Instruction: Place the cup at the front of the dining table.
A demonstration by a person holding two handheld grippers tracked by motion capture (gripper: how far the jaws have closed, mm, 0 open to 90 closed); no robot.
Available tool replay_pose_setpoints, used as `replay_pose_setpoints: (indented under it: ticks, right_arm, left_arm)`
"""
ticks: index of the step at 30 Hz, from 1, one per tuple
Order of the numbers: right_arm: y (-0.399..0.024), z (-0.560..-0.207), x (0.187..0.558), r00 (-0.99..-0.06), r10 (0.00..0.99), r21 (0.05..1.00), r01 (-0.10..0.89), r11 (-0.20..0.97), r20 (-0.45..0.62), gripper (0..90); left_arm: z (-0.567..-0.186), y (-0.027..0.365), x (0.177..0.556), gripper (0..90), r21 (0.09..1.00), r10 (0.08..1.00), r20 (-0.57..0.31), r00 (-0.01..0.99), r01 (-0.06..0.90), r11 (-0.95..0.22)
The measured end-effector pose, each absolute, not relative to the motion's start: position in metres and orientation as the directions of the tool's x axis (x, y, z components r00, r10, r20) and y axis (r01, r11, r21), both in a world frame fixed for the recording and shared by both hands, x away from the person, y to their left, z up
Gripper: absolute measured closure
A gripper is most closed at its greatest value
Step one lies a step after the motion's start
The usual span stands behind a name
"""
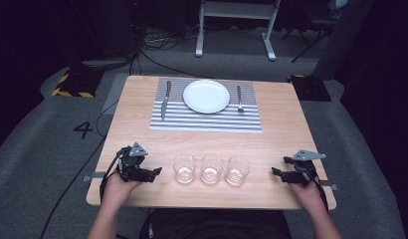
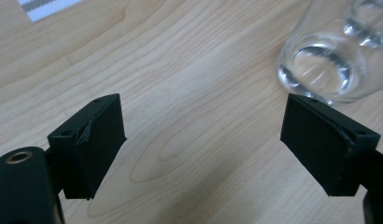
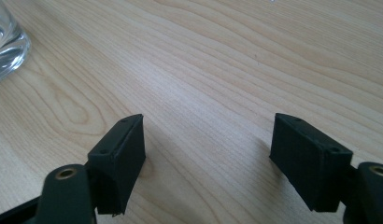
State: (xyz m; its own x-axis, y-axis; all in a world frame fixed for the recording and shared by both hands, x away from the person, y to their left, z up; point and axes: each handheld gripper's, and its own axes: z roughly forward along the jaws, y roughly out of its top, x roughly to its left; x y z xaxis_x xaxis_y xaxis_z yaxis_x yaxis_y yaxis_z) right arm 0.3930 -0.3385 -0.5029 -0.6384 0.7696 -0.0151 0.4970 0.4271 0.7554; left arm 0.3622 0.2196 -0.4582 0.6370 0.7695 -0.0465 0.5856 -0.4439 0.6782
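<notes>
Three clear glasses stand in a row near the table's front edge: left glass (image 1: 184, 168), middle glass (image 1: 211, 169) and right glass (image 1: 237, 170). My left gripper (image 1: 155, 173) rests on the wood just left of the row, open and empty. In the left gripper view the left glass (image 2: 322, 65) sits beyond the right jaw, with bare wood between the jaws. My right gripper (image 1: 277, 172) lies at the front right, open and empty, a short way from the right glass (image 3: 5, 39). A white plate (image 1: 206, 96) sits on a striped placemat (image 1: 206, 121), with a knife (image 1: 165, 99) to its left and a fork (image 1: 239, 98) to its right.
The wooden table (image 1: 281, 114) has bare wood between the placemat and the glasses. Cables trail off its left side onto grey carpet. A white frame stand (image 1: 236, 25) is on the floor behind the table.
</notes>
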Motion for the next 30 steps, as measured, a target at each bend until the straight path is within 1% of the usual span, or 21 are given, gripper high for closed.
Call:
replay_pose_setpoints:
  ticks: [3, 10, 14, 18, 19, 24, 26, 28, 30]
  right_arm:
    - [-0.338, -0.503, 0.393, -0.639, 0.769, 0.756, 0.497, 0.427, -0.016, 26.6]
    - [-0.338, -0.503, 0.393, -0.637, 0.771, 0.754, 0.5, 0.426, -0.013, 26.6]
    - [-0.338, -0.503, 0.393, -0.638, 0.77, 0.755, 0.498, 0.427, -0.015, 26.6]
    - [-0.338, -0.503, 0.393, -0.637, 0.771, 0.754, 0.5, 0.426, -0.013, 26.6]
    - [-0.338, -0.503, 0.393, -0.638, 0.77, 0.755, 0.497, 0.427, -0.016, 26.6]
    - [-0.338, -0.503, 0.393, -0.636, 0.772, 0.755, 0.499, 0.426, -0.015, 26.6]
    - [-0.338, -0.503, 0.393, -0.635, 0.772, 0.755, 0.499, 0.425, -0.016, 26.6]
    - [-0.338, -0.503, 0.393, -0.635, 0.773, 0.755, 0.499, 0.425, -0.015, 26.6]
    - [-0.339, -0.503, 0.393, -0.634, 0.773, 0.755, 0.499, 0.425, -0.016, 26.6]
  left_arm:
    - [-0.446, 0.216, 0.36, 14.1, 0.697, 0.742, -0.064, 0.667, 0.562, -0.445]
    - [-0.429, 0.213, 0.358, 14.1, 0.74, 0.707, -0.069, 0.703, 0.512, -0.437]
    - [-0.421, 0.211, 0.356, 14.1, 0.759, 0.712, -0.058, 0.699, 0.495, -0.424]
    - [-0.412, 0.203, 0.354, 14.1, 0.761, 0.712, -0.007, 0.702, 0.465, -0.452]
    - [-0.409, 0.2, 0.352, 14.1, 0.775, 0.704, 0.003, 0.71, 0.443, -0.45]
    - [-0.404, 0.195, 0.351, 14.1, 0.799, 0.688, -0.024, 0.725, 0.427, -0.422]
    - [-0.402, 0.193, 0.35, 14.1, 0.794, 0.694, -0.013, 0.72, 0.429, -0.43]
    - [-0.399, 0.189, 0.349, 14.1, 0.787, 0.687, 0.028, 0.726, 0.407, -0.463]
    - [-0.396, 0.185, 0.347, 14.1, 0.791, 0.672, 0.027, 0.74, 0.395, -0.467]
